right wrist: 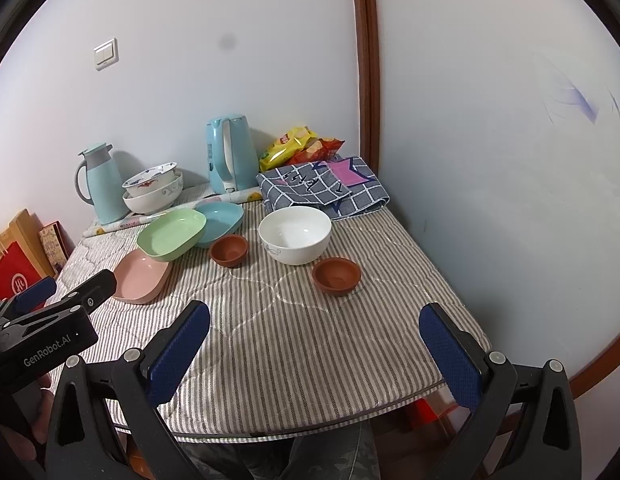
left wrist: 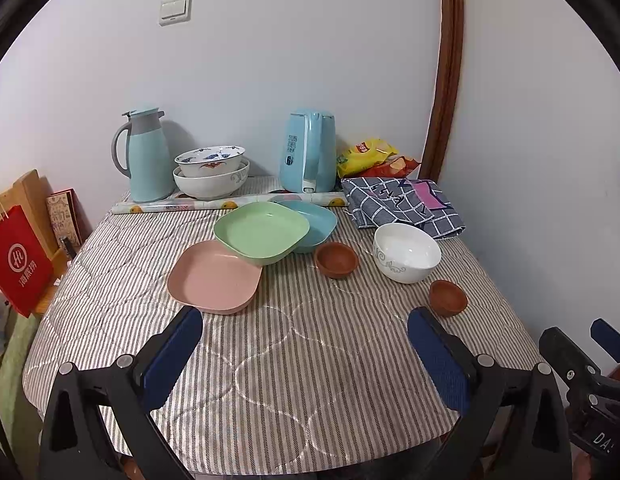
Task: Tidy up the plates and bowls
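On the striped tablecloth lie a pink plate point(left wrist: 215, 277) point(right wrist: 141, 276), a green plate point(left wrist: 261, 237) point(right wrist: 171, 234) resting partly on it, and a blue plate point(left wrist: 314, 220) point(right wrist: 219, 218) behind. A white bowl point(left wrist: 406, 252) point(right wrist: 295, 234) stands to the right, with two small brown bowls point(left wrist: 336, 260) point(left wrist: 448, 297) point(right wrist: 229, 251) point(right wrist: 336, 276) near it. Two stacked patterned bowls point(left wrist: 210, 172) point(right wrist: 153, 188) sit at the back. My left gripper point(left wrist: 305, 344) is open and empty above the near table. My right gripper point(right wrist: 314, 340) is open and empty near the front edge.
A blue thermos point(left wrist: 145, 156), a blue kettle point(left wrist: 307, 152), snack bags point(left wrist: 368, 156), a folded checked cloth point(left wrist: 402, 204) and a rolled sheet point(left wrist: 229, 204) line the back. A red bag point(left wrist: 17, 260) stands left of the table. A wall point(right wrist: 510, 200) is close on the right.
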